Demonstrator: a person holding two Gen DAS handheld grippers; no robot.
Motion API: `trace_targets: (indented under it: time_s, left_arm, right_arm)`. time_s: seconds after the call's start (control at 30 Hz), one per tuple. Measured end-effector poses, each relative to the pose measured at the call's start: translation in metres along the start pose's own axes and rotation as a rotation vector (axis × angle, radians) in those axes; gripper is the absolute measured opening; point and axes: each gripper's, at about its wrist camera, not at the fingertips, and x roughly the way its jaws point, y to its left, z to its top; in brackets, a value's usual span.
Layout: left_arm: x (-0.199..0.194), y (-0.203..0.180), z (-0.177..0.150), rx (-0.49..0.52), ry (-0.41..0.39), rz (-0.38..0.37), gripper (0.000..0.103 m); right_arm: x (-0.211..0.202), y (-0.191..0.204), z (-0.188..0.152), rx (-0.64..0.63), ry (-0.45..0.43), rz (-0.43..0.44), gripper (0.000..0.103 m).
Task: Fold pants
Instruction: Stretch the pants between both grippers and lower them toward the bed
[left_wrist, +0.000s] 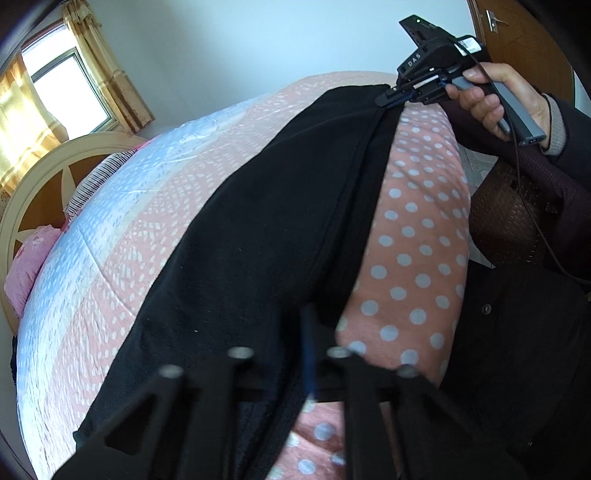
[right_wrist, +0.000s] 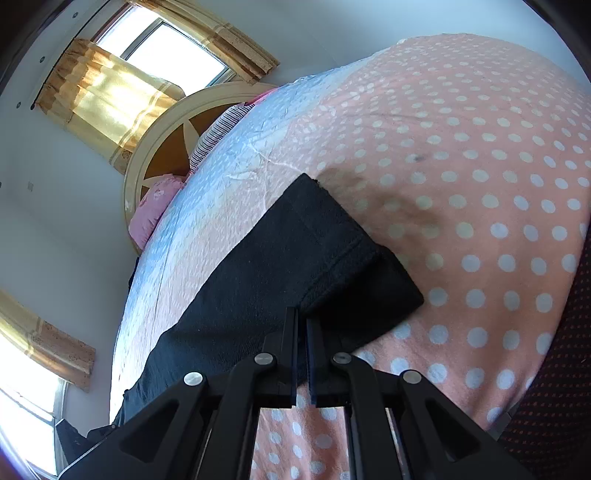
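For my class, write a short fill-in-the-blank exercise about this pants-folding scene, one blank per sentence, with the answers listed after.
1. The pants lying on the bed are ____ in colour.
2. The pink bedspread beside them is patterned with pale ____.
3. The right gripper pinches the pants near their ____ end.
4. The curtains at the window are ____.

Missing words: black; dots; hem; yellow

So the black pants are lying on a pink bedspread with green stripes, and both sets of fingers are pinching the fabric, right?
Not stripes: the right wrist view shows the pink bedspread under the black pants has pale polka dots. The rest holds: both sets of fingers are closed on the fabric.
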Motion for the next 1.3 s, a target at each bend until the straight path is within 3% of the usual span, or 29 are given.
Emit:
trace_targets:
  time_s: [0.23, 0.5, 0.63, 0.67, 0.7, 0.73, 0.77, 0.97, 1.0, 1.07, 1.13, 1.3]
  left_arm:
    - [-0.028, 0.009, 0.007, -0.035, -0.079, 0.022, 0.005]
    - [-0.024, 0.002, -0.007, -0.032, -0.072, -0.020, 0.003]
    - [-0.021, 0.002, -0.007, -0.047, -0.073, -0.022, 0.003]
    - [-0.021, 0.001, -0.007, -0.044, -0.072, -0.016, 0.003]
    - [-0.020, 0.001, -0.007, -0.044, -0.071, -0.015, 0.003]
    - [-0.020, 0.002, -0.007, -0.047, -0.071, -0.015, 0.003]
    - [-0.020, 0.002, -0.007, -0.048, -0.073, -0.015, 0.003]
    - [-0.020, 0.004, -0.010, -0.049, -0.073, -0.017, 0.003]
    - [-0.020, 0.005, -0.011, -0.052, -0.073, -0.018, 0.003]
    - [-0.019, 0.006, -0.011, -0.058, -0.073, -0.018, 0.003]
    - [-0.020, 0.007, -0.011, -0.063, -0.076, -0.013, 0.003]
    - [-0.026, 0.013, -0.011, -0.080, -0.102, 0.006, 0.001]
  right_arm:
    - [-0.010, 0.003, 0.001, -0.039, -0.017, -0.032, 0.004]
    - [-0.018, -0.017, 0.000, -0.005, -0.012, -0.082, 0.000]
    - [-0.025, -0.028, 0.002, 0.037, -0.042, -0.021, 0.002]
    - [-0.027, -0.033, 0.004, 0.056, -0.049, -0.009, 0.006]
    - [-0.029, -0.037, 0.006, 0.077, -0.051, -0.002, 0.029]
    - [-0.029, -0.042, 0.006, 0.095, -0.050, 0.005, 0.060]
    - [-0.032, -0.048, 0.007, 0.125, -0.059, 0.023, 0.065]
    - [-0.037, -0.056, 0.018, 0.135, -0.083, 0.026, 0.063]
    - [-0.035, -0.054, 0.020, 0.129, -0.079, 0.022, 0.060]
    - [-0.031, -0.044, 0.023, 0.105, -0.067, -0.007, 0.042]
    - [-0.027, -0.037, 0.024, 0.073, -0.054, -0.024, 0.007]
    - [-0.051, -0.014, 0.021, -0.008, -0.116, -0.026, 0.005]
